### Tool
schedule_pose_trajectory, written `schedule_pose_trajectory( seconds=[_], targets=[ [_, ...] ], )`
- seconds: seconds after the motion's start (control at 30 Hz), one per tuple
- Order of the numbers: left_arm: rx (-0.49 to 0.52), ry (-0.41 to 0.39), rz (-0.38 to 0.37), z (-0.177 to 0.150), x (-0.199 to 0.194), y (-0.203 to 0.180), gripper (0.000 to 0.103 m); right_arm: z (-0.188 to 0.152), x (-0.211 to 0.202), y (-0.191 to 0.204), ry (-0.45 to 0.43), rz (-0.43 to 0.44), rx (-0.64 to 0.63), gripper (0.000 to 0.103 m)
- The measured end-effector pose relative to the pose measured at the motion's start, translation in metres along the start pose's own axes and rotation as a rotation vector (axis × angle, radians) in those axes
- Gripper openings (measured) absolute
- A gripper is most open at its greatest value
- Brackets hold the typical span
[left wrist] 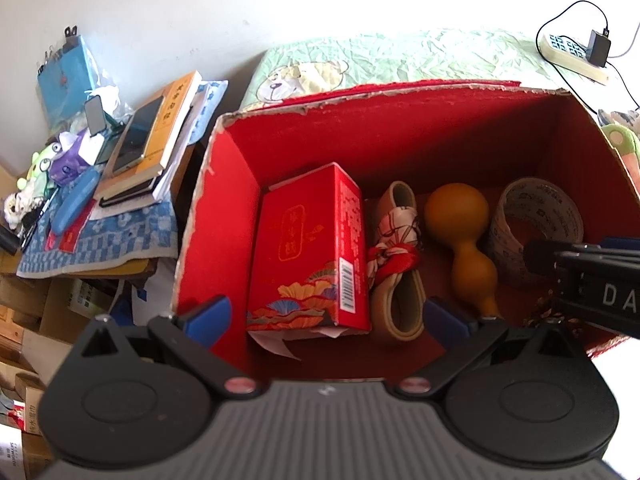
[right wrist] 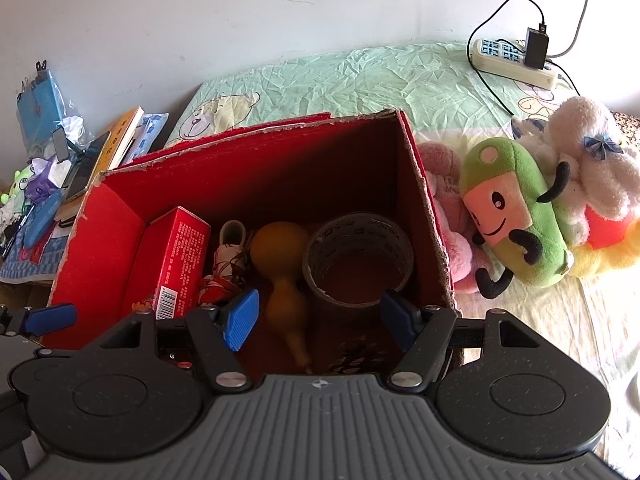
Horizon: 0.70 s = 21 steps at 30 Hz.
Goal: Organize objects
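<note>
An open red cardboard box (left wrist: 228, 208) (right wrist: 100, 232) sits on the bed. Inside it lie a small red printed carton (left wrist: 308, 252) (right wrist: 172, 260), a tan band tied with a red-and-white scarf (left wrist: 396, 256) (right wrist: 228, 264), an orange gourd (left wrist: 464, 232) (right wrist: 280, 264), a roll of tape (left wrist: 536, 220) (right wrist: 356, 260) and a pine cone (right wrist: 356, 356). My left gripper (left wrist: 328, 316) is open and empty above the box's near side. My right gripper (right wrist: 320, 320) is open and empty above the gourd and tape; its body shows in the left wrist view (left wrist: 592, 280).
Plush toys (right wrist: 516, 208) lie on the bed right of the box. A power strip with a charger (right wrist: 516, 56) lies at the back right. A cluttered side table (left wrist: 104, 184) with books, a phone and small items stands left of the box.
</note>
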<state>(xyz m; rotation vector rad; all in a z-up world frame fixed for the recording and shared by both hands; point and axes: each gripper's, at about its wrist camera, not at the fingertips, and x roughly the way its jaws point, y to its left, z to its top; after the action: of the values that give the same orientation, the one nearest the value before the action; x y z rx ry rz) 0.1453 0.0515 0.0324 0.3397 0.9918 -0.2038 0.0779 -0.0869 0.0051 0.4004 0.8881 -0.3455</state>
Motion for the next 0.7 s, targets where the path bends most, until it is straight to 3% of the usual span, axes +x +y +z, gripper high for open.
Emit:
schedule_pose_trajectory(
  seconds=[0.7],
  targets=[
    [-0.019,0.026,-0.015,-0.0033,0.0074,0.0006,0.103,-0.0024,-0.0016,-0.0028,-0.016,-0.014,-0.012,0.07]
  ],
)
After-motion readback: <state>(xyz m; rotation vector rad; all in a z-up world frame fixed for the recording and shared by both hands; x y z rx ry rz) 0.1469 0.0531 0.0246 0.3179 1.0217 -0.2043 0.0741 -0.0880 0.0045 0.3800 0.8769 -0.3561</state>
